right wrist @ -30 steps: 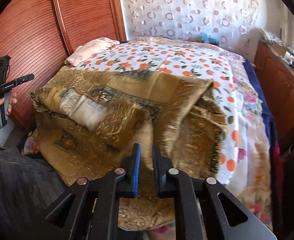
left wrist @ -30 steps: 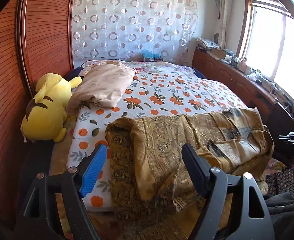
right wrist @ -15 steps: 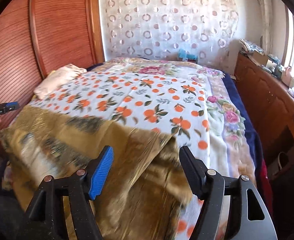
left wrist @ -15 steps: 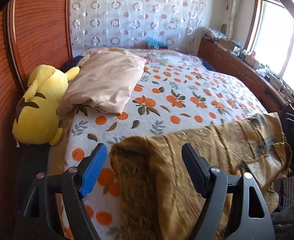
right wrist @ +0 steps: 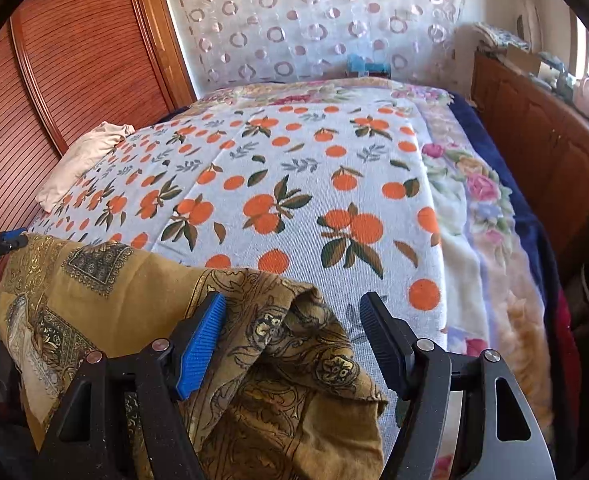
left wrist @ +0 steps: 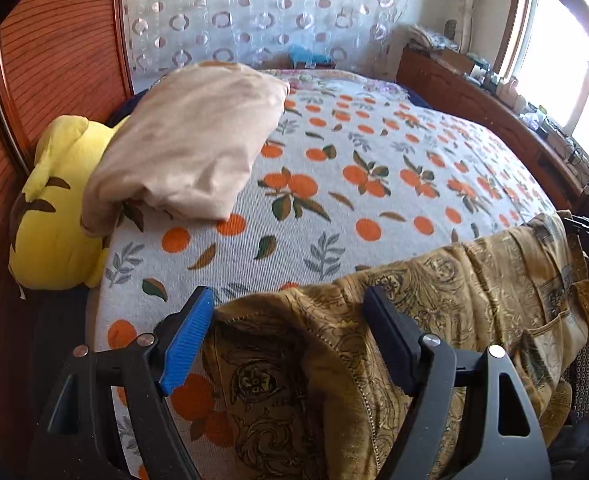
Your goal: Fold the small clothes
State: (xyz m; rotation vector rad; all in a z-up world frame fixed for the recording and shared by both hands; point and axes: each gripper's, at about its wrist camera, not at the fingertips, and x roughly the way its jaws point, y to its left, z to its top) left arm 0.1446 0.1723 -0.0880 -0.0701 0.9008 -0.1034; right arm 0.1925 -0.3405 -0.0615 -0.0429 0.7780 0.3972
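Golden garment (left wrist: 434, 320), two spread grippers (left wrist: 290, 340) (right wrist: 294, 340)

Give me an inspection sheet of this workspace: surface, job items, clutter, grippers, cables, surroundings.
Surface: bed under an orange-print cover.
Job's things: golden patterned cloth draped over the near edge.
Clutter: beige folded cloth; yellow plush toy beside it.
Grippers: left gripper open, cloth corner between its jaws; right gripper open over the other end.
Cables: nothing seen.
Surroundings: wooden wardrobe, circle-print curtain, wooden cabinet.

Orange-print bed (left wrist: 374, 184) bearing gold cloth (left wrist: 454, 296), beige bundle (left wrist: 190, 148).
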